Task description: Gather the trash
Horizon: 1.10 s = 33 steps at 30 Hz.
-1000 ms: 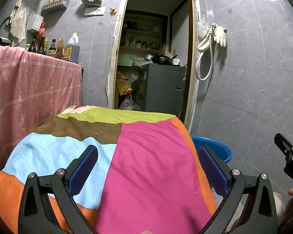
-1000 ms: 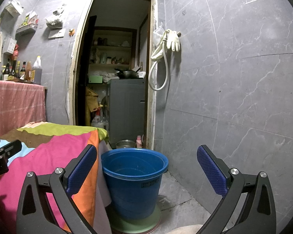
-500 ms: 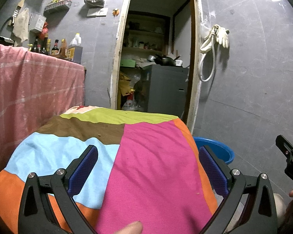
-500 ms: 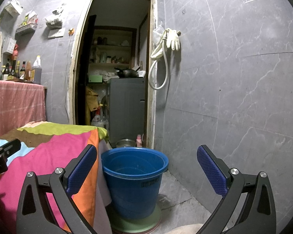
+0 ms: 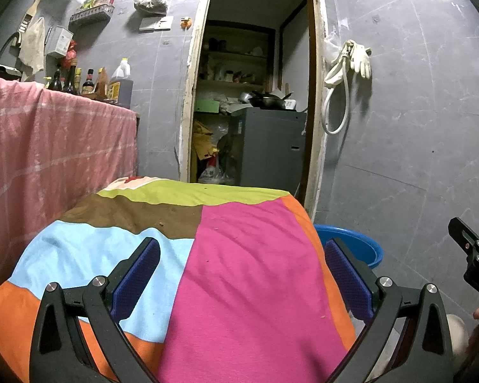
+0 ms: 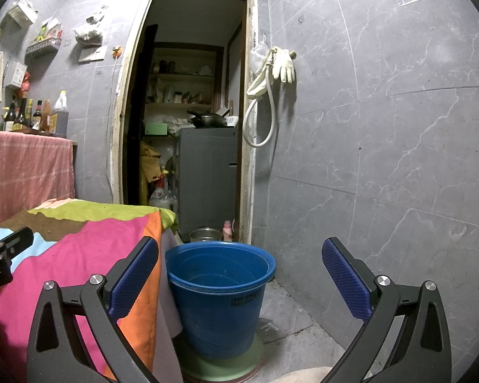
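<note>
Where the right wrist view centres, one blue plastic bucket [image 6: 220, 293] stands on a green disc [image 6: 220, 365] on the grey floor, lower middle of frame, its rim just beside the hanging edge of the patchwork cloth [image 6: 89, 249]; whether it holds anything cannot be told. Bare floor lies to the bucket's right, up to the tiled wall [image 6: 383, 159]. The right gripper [image 6: 239, 277] has its jaws spread wide and grasps nothing; the bucket sits between its two blue pads. In the left wrist view, the left gripper [image 5: 242, 279] is likewise spread and empty above the cloth [image 5: 249, 271], whose right edge falls beside the bucket rim [image 5: 361, 242]. Small specks dot the cloth. One doorway [image 6: 188, 111] opens behind; one pair of gloves [image 6: 284, 63] hangs at upper right.
</note>
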Each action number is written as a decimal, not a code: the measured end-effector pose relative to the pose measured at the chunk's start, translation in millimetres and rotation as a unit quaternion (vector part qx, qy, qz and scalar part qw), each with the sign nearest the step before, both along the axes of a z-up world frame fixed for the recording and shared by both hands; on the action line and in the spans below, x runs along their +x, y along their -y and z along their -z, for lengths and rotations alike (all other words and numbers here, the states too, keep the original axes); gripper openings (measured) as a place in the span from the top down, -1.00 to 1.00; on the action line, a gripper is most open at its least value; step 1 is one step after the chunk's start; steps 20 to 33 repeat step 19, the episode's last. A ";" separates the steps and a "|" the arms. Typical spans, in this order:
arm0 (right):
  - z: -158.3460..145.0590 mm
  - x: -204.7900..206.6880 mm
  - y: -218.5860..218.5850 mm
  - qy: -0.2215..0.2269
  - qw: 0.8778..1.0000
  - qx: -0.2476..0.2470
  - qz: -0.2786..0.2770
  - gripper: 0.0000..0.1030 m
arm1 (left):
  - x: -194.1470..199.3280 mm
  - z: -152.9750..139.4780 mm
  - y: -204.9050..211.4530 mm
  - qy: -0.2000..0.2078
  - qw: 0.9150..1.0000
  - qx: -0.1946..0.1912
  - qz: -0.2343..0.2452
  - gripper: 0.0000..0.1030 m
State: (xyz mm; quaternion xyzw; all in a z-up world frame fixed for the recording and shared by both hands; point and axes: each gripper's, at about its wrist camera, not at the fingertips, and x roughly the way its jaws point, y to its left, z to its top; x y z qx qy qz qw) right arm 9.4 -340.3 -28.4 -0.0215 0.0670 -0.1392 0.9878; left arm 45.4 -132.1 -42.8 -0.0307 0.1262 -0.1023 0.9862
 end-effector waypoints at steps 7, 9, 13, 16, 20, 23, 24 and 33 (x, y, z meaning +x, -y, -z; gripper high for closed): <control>-0.1 0.0 -0.5 0.000 1.000 0.000 0.000 -1.00 | -0.1 0.1 1.7 0.000 1.000 0.000 -0.001 -0.96; -0.2 -0.2 -0.7 0.000 1.000 0.000 0.001 -1.00 | -0.7 0.4 1.9 0.000 1.000 0.000 0.000 -0.96; -0.2 -0.1 -0.7 -0.001 1.000 0.000 0.000 -1.00 | -0.9 0.6 2.1 -0.001 1.000 0.000 0.000 -0.96; -0.4 0.0 -0.7 -0.001 1.000 0.000 0.000 -1.00 | 0.1 0.3 1.7 -0.001 1.000 0.001 0.001 -0.96; -0.4 -0.2 -1.2 -0.001 1.000 0.000 0.000 -1.00 | 0.1 0.4 1.9 -0.002 1.000 0.001 0.002 -0.96; -0.4 -0.2 -1.2 -0.001 1.000 0.000 0.000 -1.00 | 0.1 0.4 1.9 -0.002 1.000 0.001 0.002 -0.96; -0.4 -0.2 -1.2 -0.001 1.000 0.000 0.000 -1.00 | 0.1 0.4 1.9 -0.002 1.000 0.001 0.002 -0.96; -0.4 -0.2 -1.2 -0.001 1.000 0.000 0.000 -1.00 | 0.1 0.4 1.9 -0.002 1.000 0.001 0.002 -0.96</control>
